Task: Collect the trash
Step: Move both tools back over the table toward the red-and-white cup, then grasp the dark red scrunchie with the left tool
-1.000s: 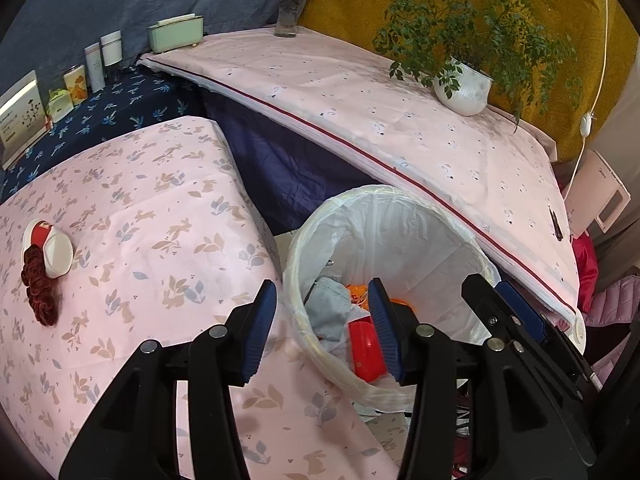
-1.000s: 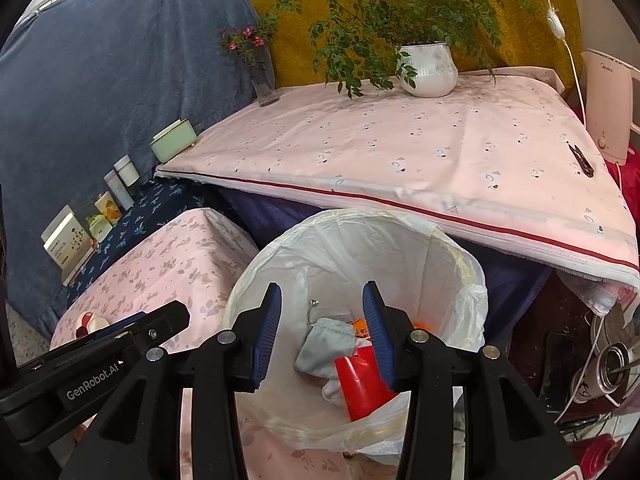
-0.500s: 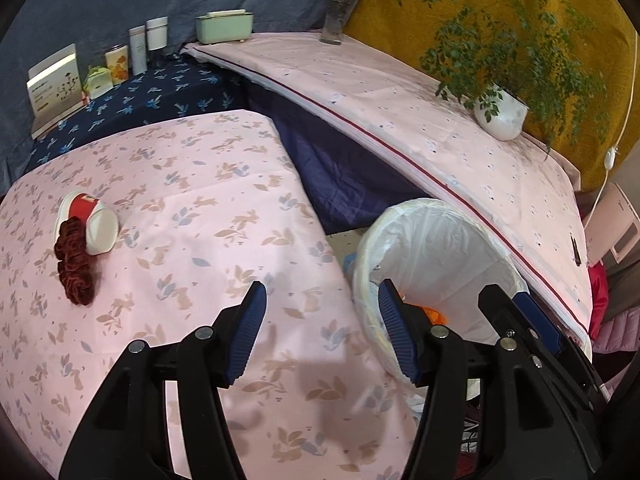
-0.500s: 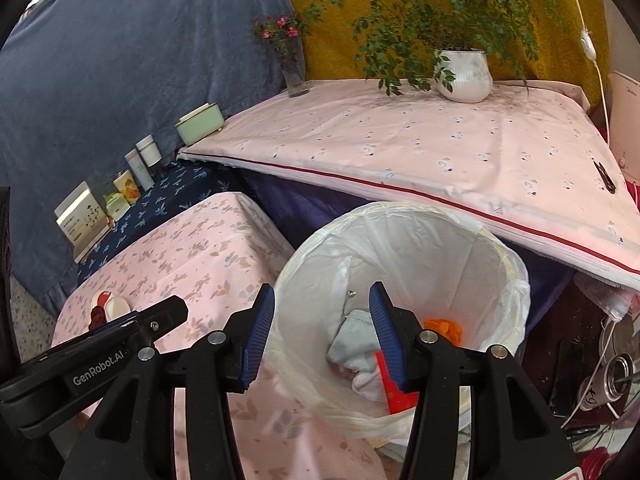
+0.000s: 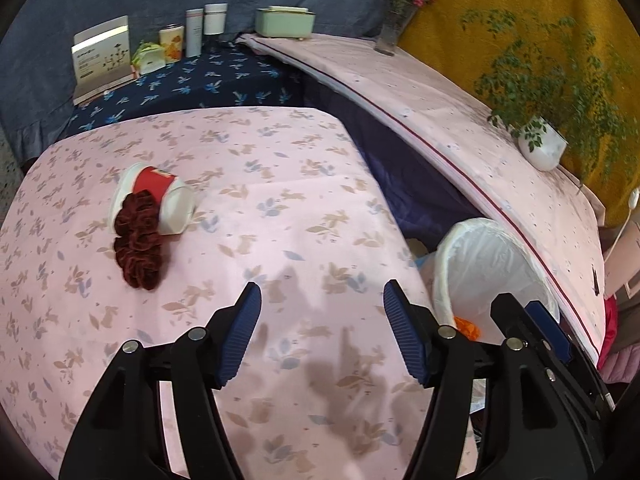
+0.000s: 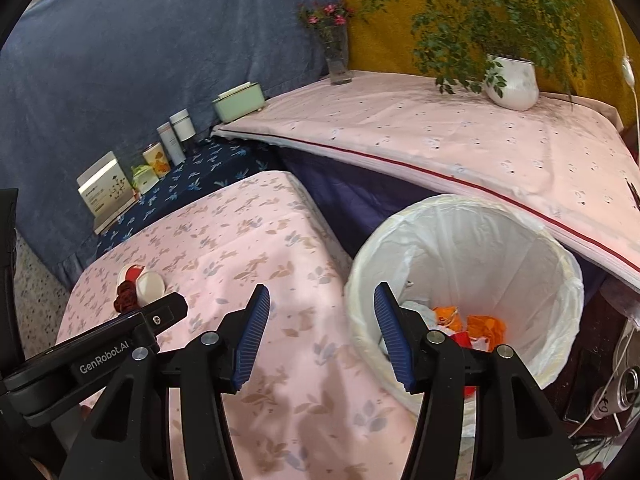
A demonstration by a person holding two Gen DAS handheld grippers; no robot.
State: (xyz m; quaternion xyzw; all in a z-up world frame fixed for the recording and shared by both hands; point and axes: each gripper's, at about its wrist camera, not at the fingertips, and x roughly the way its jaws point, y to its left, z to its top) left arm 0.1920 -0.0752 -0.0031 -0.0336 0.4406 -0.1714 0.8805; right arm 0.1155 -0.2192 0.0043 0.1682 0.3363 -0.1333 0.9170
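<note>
A white paper cup with a red band [image 5: 160,200] lies on its side on the pink floral table [image 5: 304,208], at its left. A dark red velvet scrunchie [image 5: 138,246] rests against the cup. The same cup [image 6: 146,282] and scrunchie [image 6: 125,296] look small in the right wrist view. A white-lined trash bin [image 6: 472,248] stands right of the table with orange and red scraps inside. My left gripper [image 5: 322,328] hangs over the table, jaws opening, nothing between them. My right gripper [image 6: 320,328] hovers at the table's right edge beside the bin, jaws opening and empty.
A dark blue shelf [image 5: 192,84] at the back carries a card, tins and bottles. A higher pink-covered surface [image 6: 460,136] holds a mint box [image 5: 285,22], a flower vase [image 6: 336,56] and a potted plant [image 6: 512,80]. Cables and a can lie on the floor at right.
Both grippers have swung left, away from over the bin and onto the floral table. Their jaws have widened. The cup and scrunchie now sit nearer the middle of the left view.
</note>
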